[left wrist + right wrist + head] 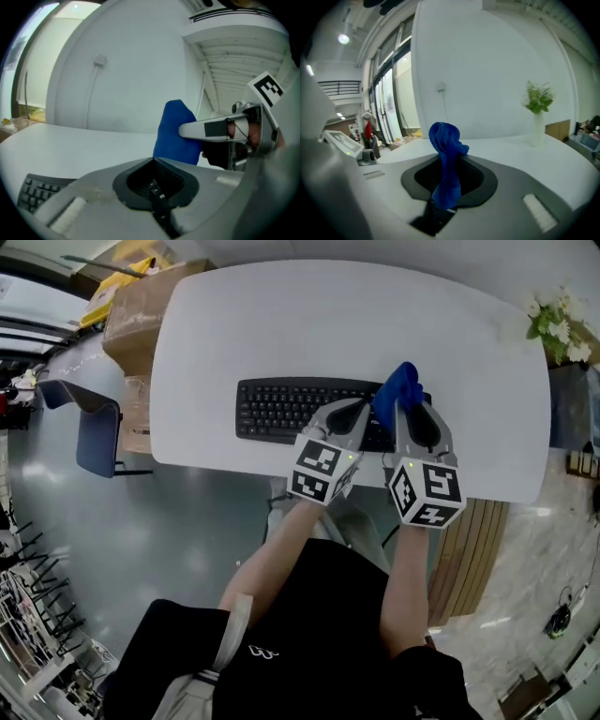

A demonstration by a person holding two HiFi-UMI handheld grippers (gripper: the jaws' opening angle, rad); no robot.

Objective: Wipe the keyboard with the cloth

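Note:
A black keyboard (281, 409) lies across the near middle of the white table (281, 324). In the head view both grippers hover over its right end. My right gripper (405, 407) is shut on a blue cloth (398, 385). The cloth (446, 154) stands up bunched between its jaws in the right gripper view. My left gripper (364, 411) is just left of it, jaws shut with nothing between them (154, 161). In the left gripper view the cloth (173, 133) and the right gripper (211, 129) show ahead to the right. A few keyboard keys (35, 190) show at the lower left.
A vase with a green and white plant (558, 329) (538, 112) stands at the table's far right corner. Cardboard boxes (136, 306) and a blue chair (89, 423) stand on the floor left of the table. The table's near edge runs just below the keyboard.

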